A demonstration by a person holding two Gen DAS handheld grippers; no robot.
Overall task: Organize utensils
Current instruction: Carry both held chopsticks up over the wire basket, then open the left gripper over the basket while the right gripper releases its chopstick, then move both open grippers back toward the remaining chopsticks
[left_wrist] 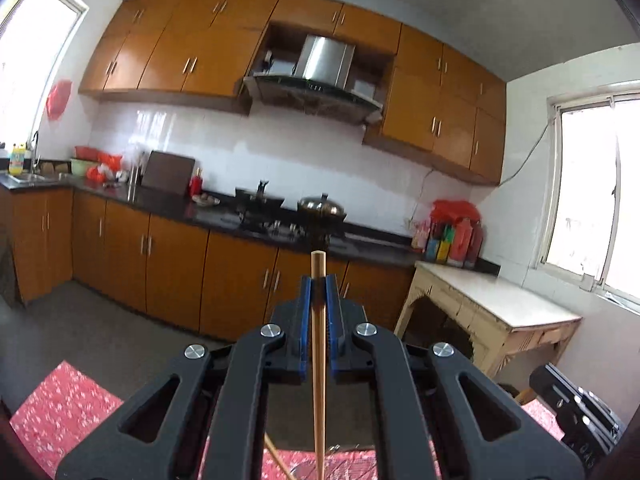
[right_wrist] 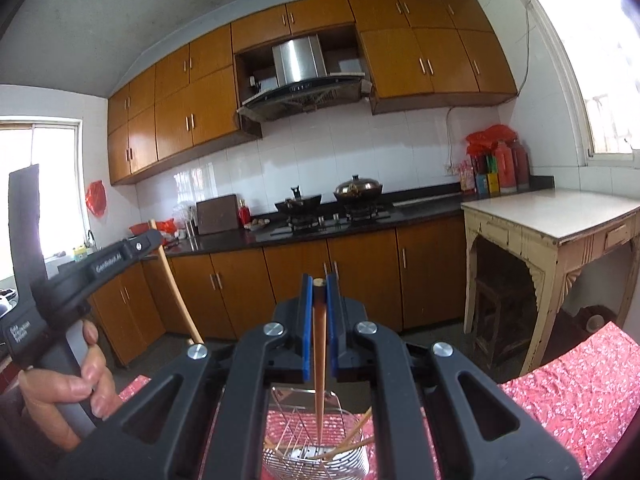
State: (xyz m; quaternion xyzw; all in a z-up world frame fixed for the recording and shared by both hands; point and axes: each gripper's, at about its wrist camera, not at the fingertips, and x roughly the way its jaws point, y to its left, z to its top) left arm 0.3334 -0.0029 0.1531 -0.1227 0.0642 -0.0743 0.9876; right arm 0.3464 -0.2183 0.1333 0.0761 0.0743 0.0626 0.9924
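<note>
Both grippers level, each clamped on a chopstick

The left gripper (left_wrist: 319,280) pinches a pale chopstick (left_wrist: 318,360); the right gripper (right_wrist: 319,280) pinches a reddish chopstick (right_wrist: 319,360) above the wire rack (right_wrist: 312,452). A hand (right_wrist: 76,384) holds the left handle.

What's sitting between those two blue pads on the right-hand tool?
A reddish-brown chopstick, clamped upright between the blue pads of the right gripper. The right wrist view shows it, its lower end reaching down toward the wire rack.
</note>
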